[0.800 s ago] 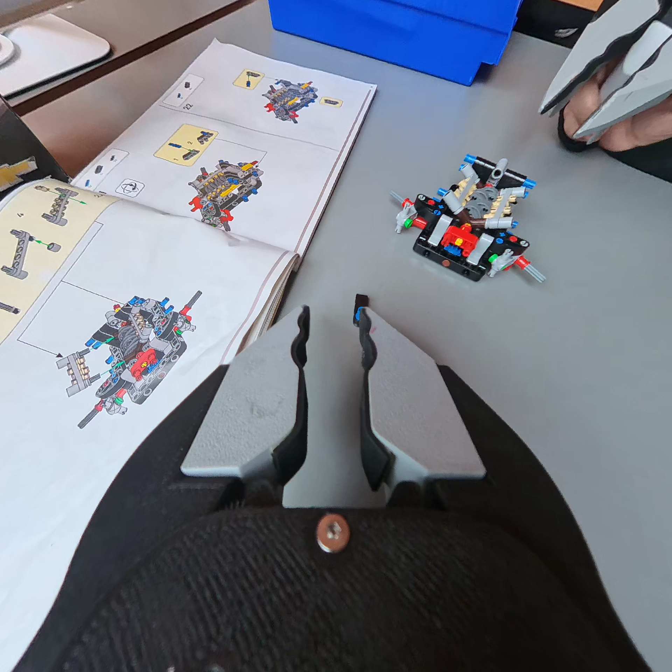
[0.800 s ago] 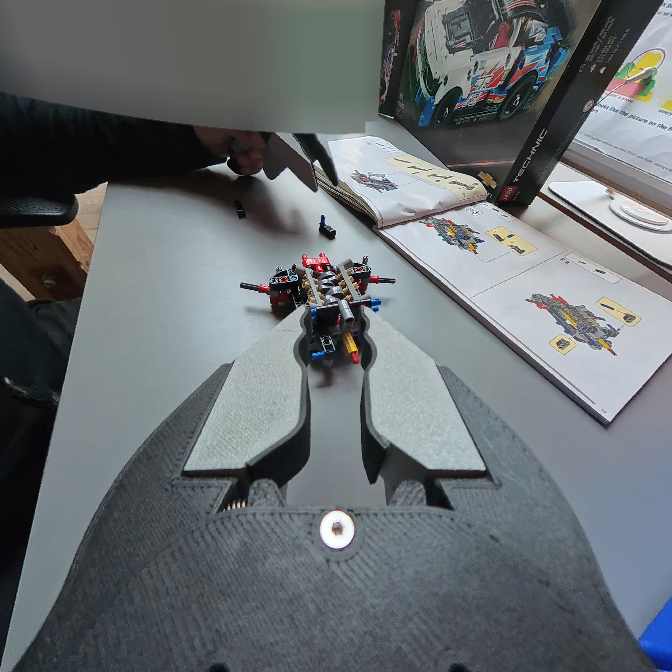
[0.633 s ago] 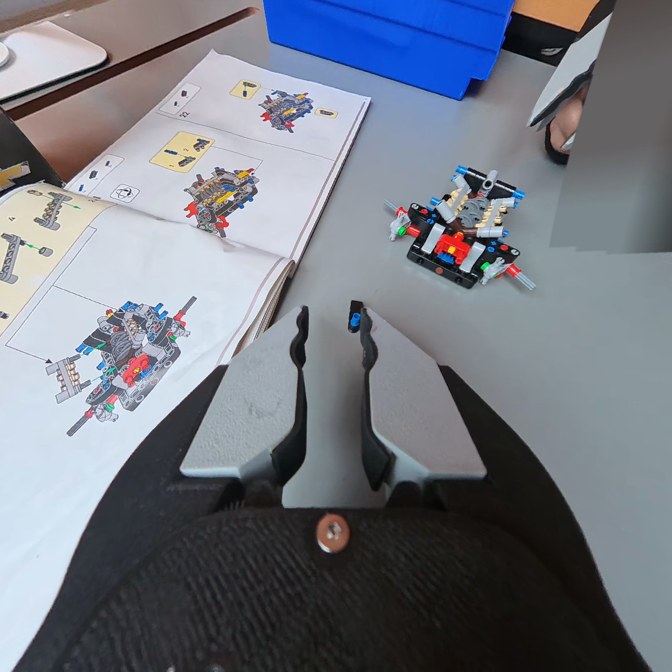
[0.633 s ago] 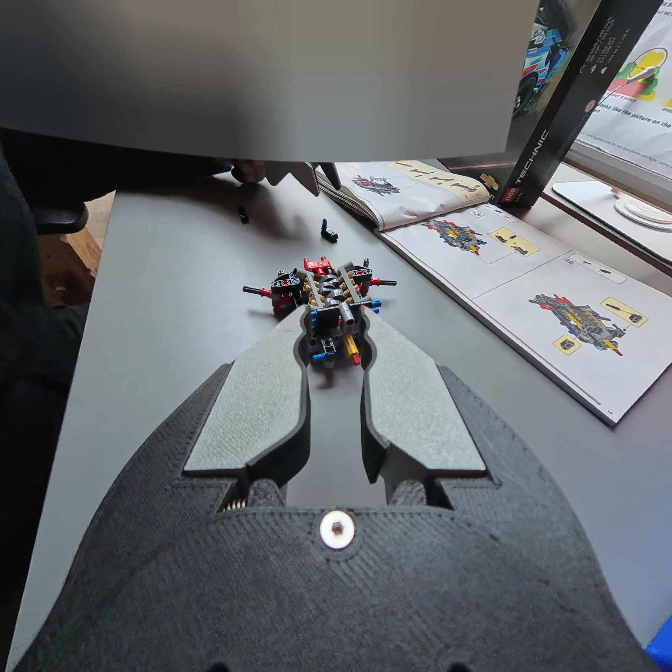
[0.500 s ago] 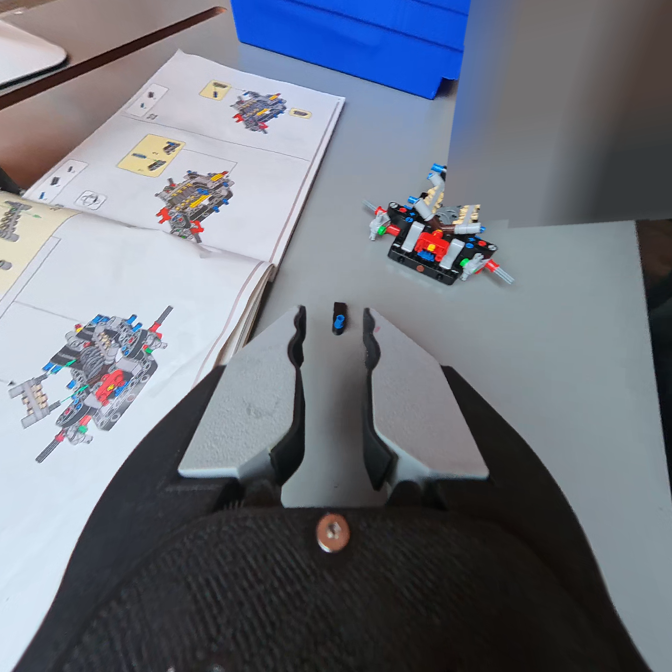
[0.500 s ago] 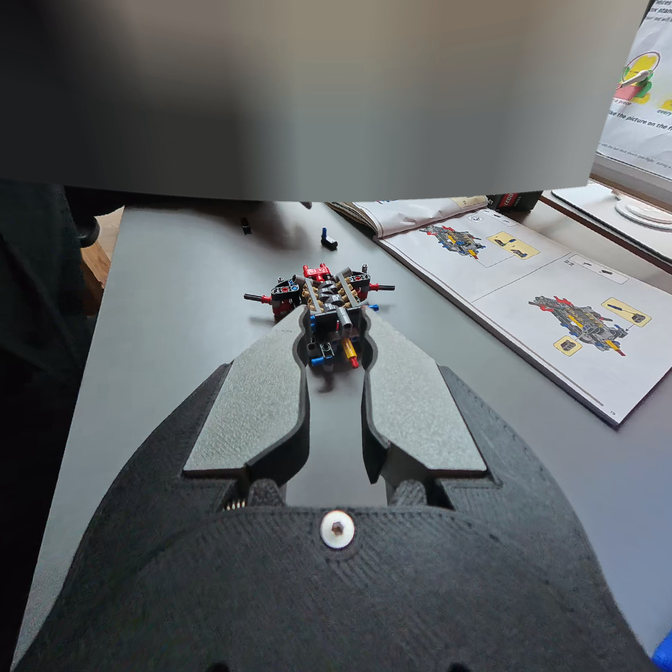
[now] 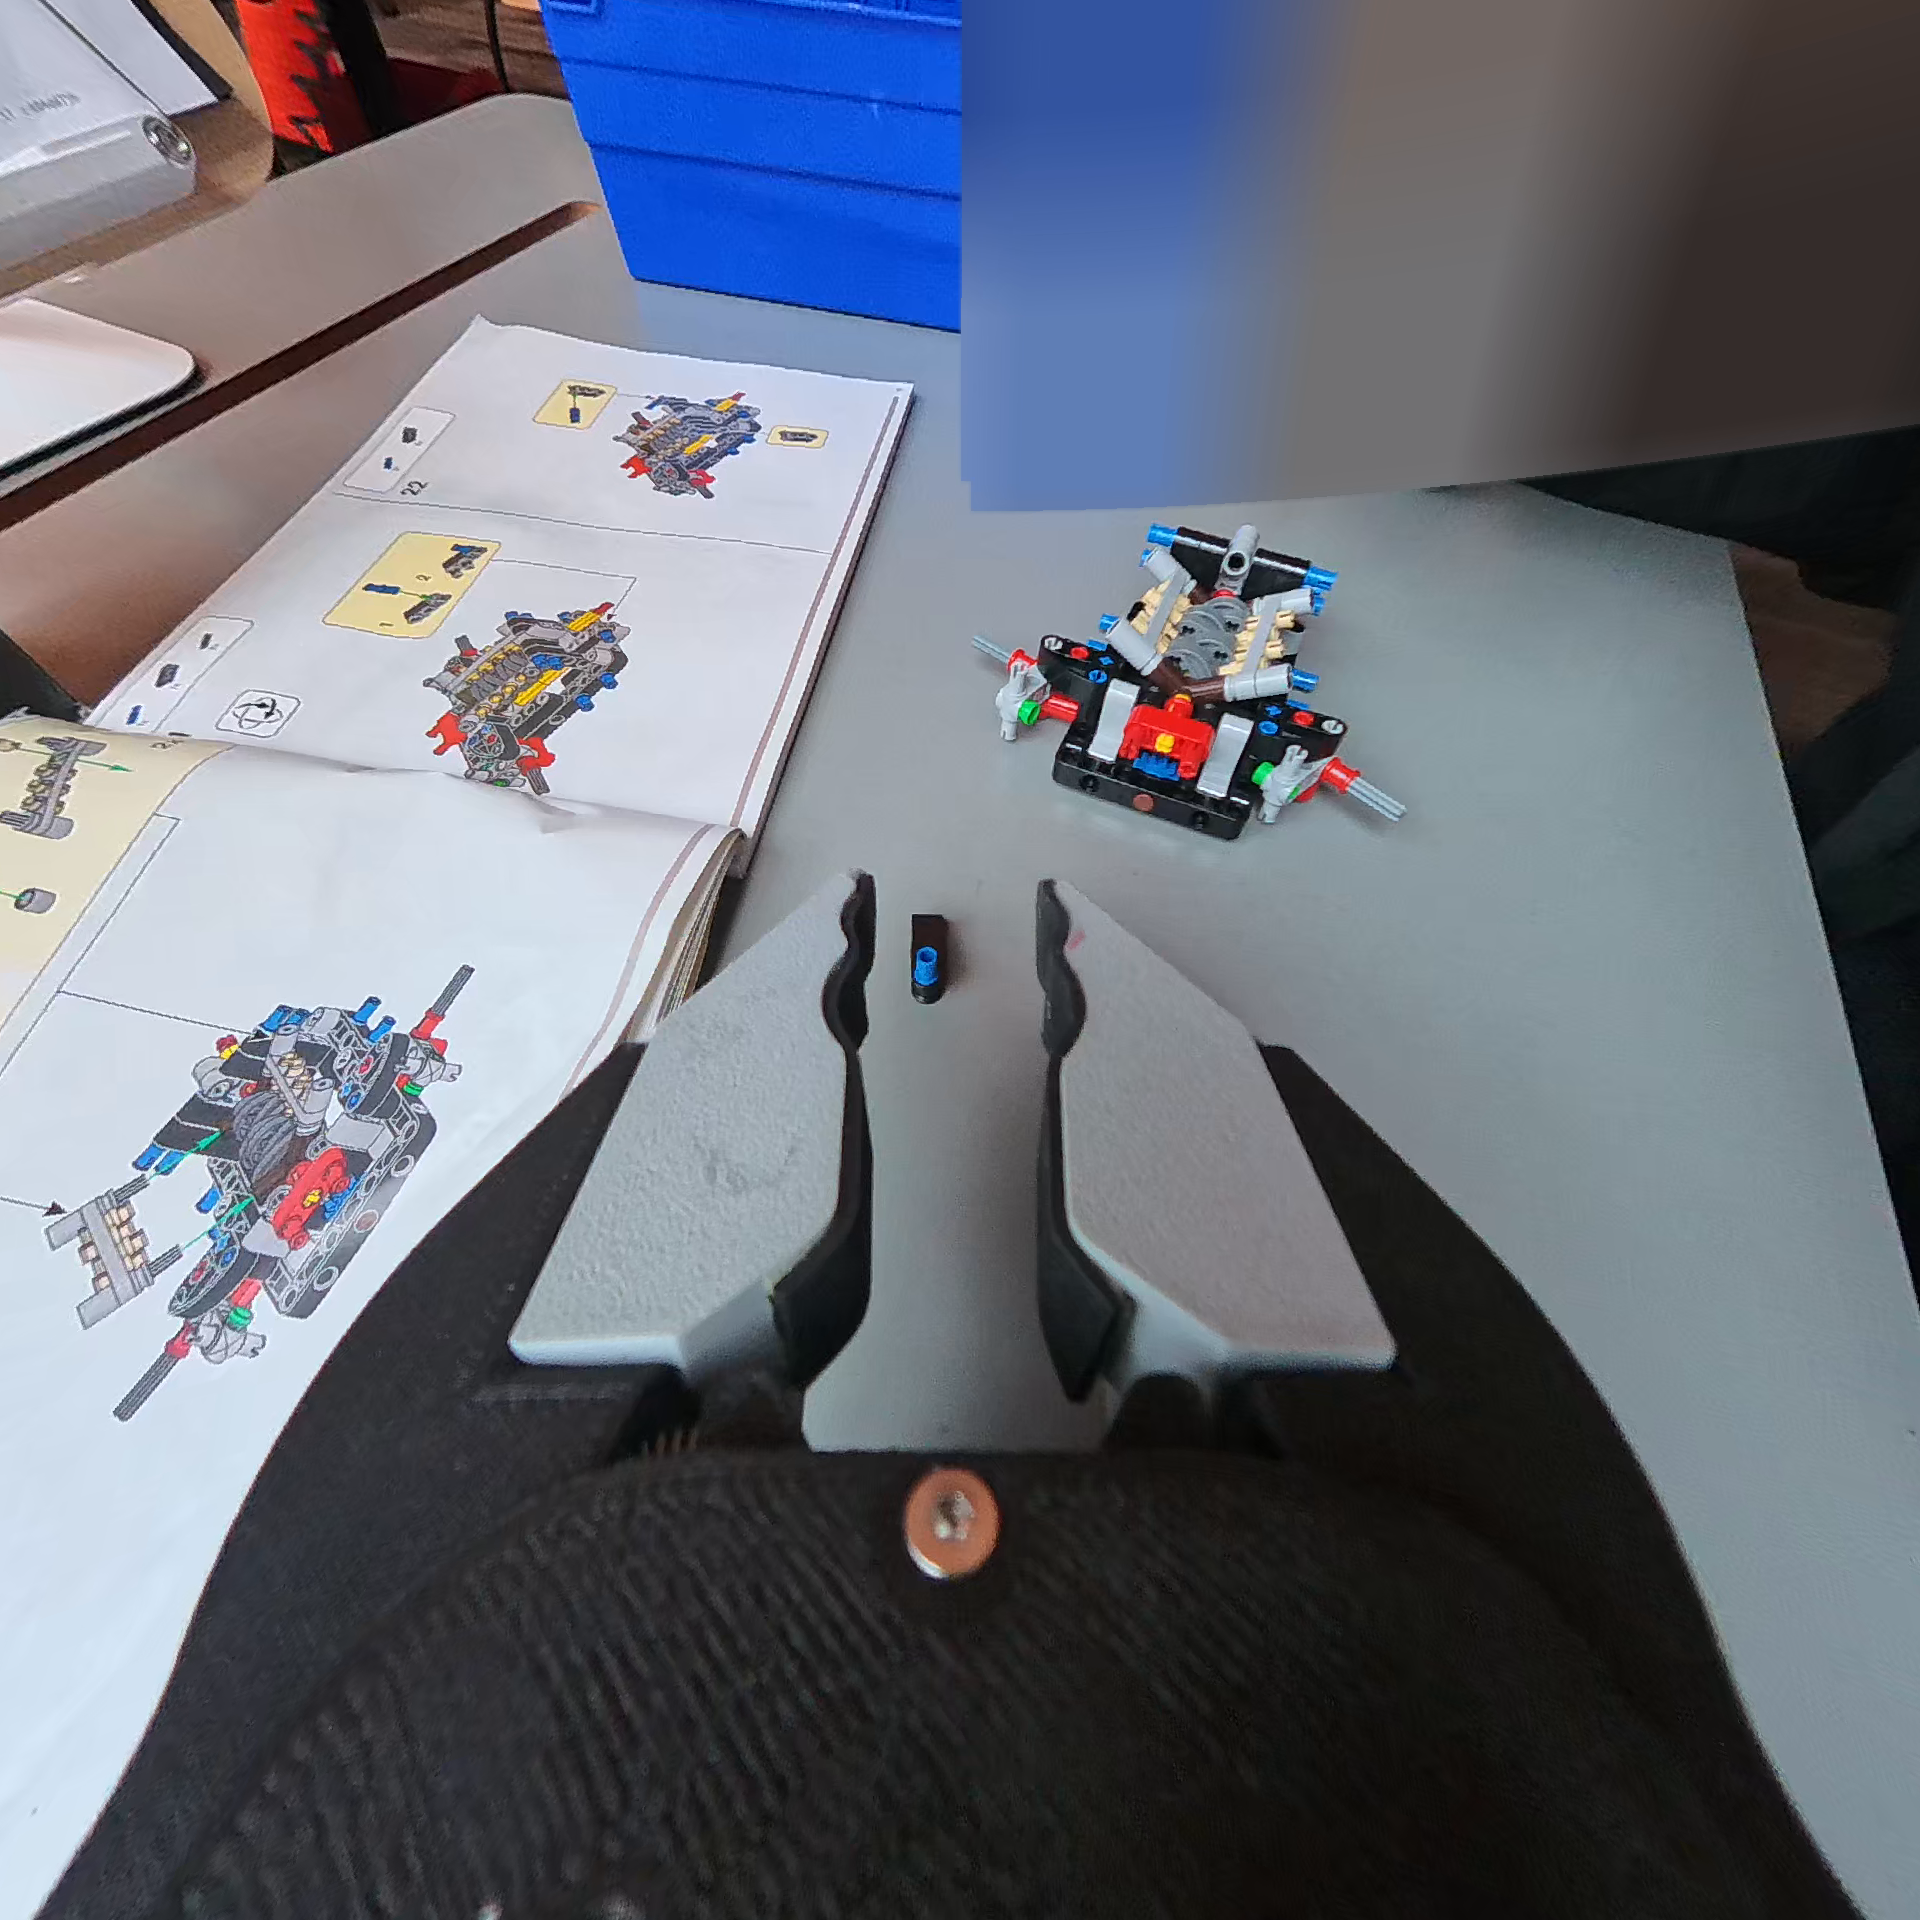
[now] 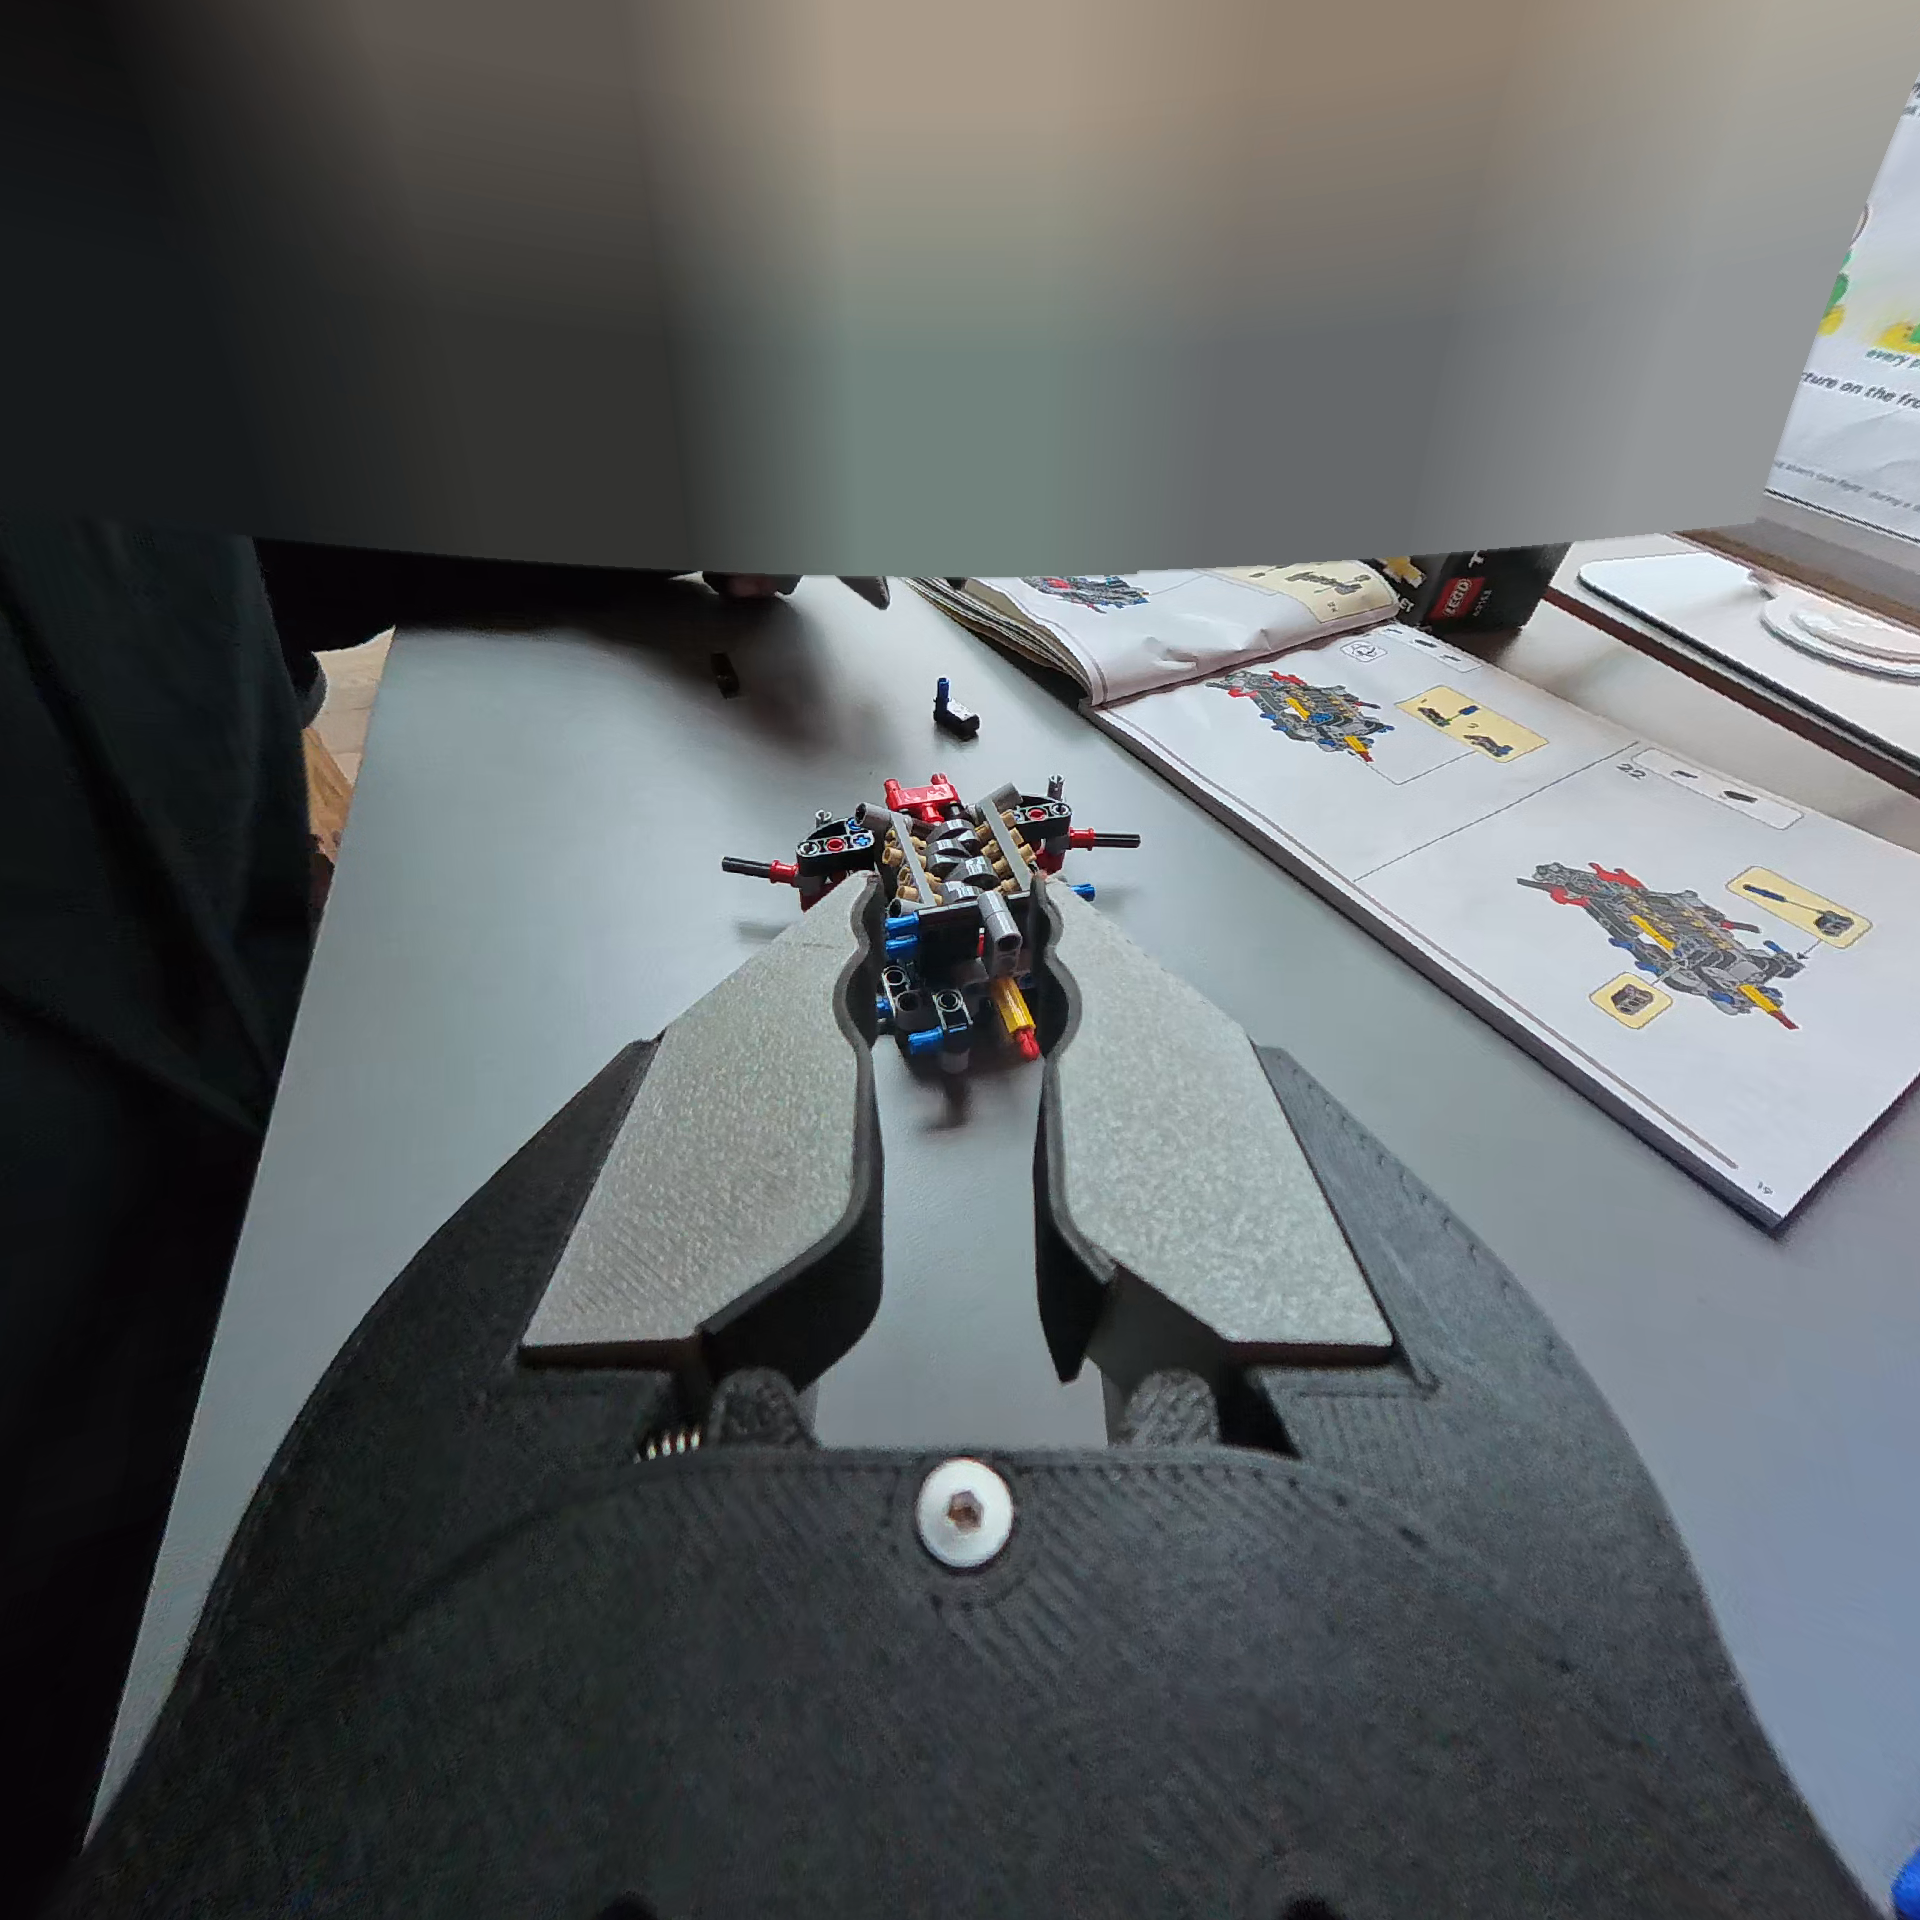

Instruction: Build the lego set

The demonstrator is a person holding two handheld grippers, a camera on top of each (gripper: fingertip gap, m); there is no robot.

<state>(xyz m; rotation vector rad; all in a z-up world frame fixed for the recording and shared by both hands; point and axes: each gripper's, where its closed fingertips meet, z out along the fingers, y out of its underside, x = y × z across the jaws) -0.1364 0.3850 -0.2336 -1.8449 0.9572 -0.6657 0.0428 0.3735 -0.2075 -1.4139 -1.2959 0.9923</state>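
In the left wrist view, the left gripper (image 7: 945,914) fills the lower half of the frame, its fingers (image 7: 717,1122) parted and holding nothing. A small black piece with a blue pin (image 7: 928,958) lies on the grey surface (image 7: 1558,1091) in the gap between the fingertips, touching neither. Up and to the right of it, well apart, sits the partly built lego model (image 7: 1184,686), a black frame with grey, tan, red and blue parts and thin axles sticking out at both sides. An open instruction booklet (image 7: 436,748) covers the left of the frame, its nearer pages curled up. A blue bin (image 7: 769,156) stands at the top centre.

In the right wrist view, the right gripper (image 8: 951,935) reaches up from the bottom of the frame with its fingers (image 8: 727,1164) spread on either side of the model's (image 8: 951,883) near end. The fingertips flank the grey and blue parts there; whether they touch or press it cannot be told. The model rests on the surface (image 8: 520,935). Beyond it, toward the upper middle, lies the small black piece with a blue pin (image 8: 954,710), and farther left another tiny dark piece (image 8: 724,670). The booklet (image 8: 1507,852) spreads across the right of the frame. At the upper middle, just under the blurred patch, the tip of the left gripper (image 8: 868,590) shows.
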